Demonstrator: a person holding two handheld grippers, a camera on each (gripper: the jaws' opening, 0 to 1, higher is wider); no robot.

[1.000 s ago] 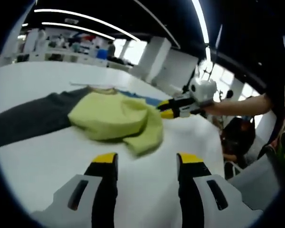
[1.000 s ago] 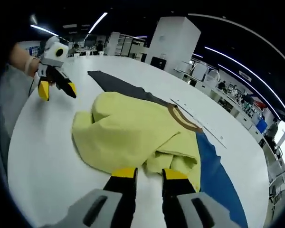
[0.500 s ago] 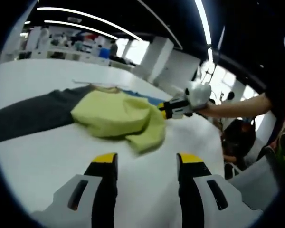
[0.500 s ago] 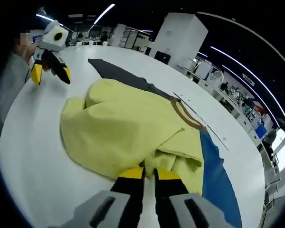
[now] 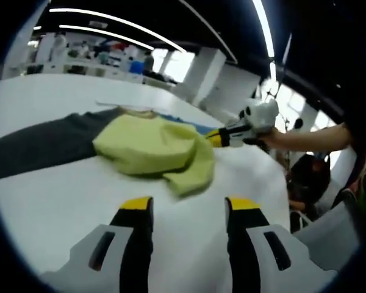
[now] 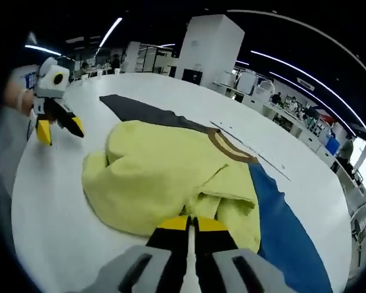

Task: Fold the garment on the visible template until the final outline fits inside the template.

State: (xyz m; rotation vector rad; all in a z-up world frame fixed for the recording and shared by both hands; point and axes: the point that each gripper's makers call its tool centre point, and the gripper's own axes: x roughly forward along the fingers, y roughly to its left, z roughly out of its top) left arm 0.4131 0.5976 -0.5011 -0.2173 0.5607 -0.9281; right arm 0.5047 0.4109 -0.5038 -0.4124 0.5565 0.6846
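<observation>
A yellow-green garment (image 6: 165,177) with a brown-trimmed collar (image 6: 229,148) lies bunched on the white table (image 6: 49,207). It covers the join of a dark grey sheet (image 6: 140,110) and a blue sheet (image 6: 287,226). My right gripper (image 6: 191,224) is shut, its yellow tips pinched on the garment's near edge. In the left gripper view the garment (image 5: 155,149) lies ahead, with the right gripper (image 5: 218,139) at its right edge. My left gripper (image 5: 190,207) is open over bare table, short of the garment, and it appears as the left gripper (image 6: 61,129) in the right gripper view.
A person's forearm (image 5: 305,137) holds the right gripper. A thin pale strip (image 6: 250,149) lies on the table beyond the collar. The table's curved edge (image 5: 274,207) runs close on the right. Desks and a white pillar (image 6: 210,49) stand far behind.
The right gripper's jaws have gone from open to shut at the garment's near edge. The left gripper stays open over the table.
</observation>
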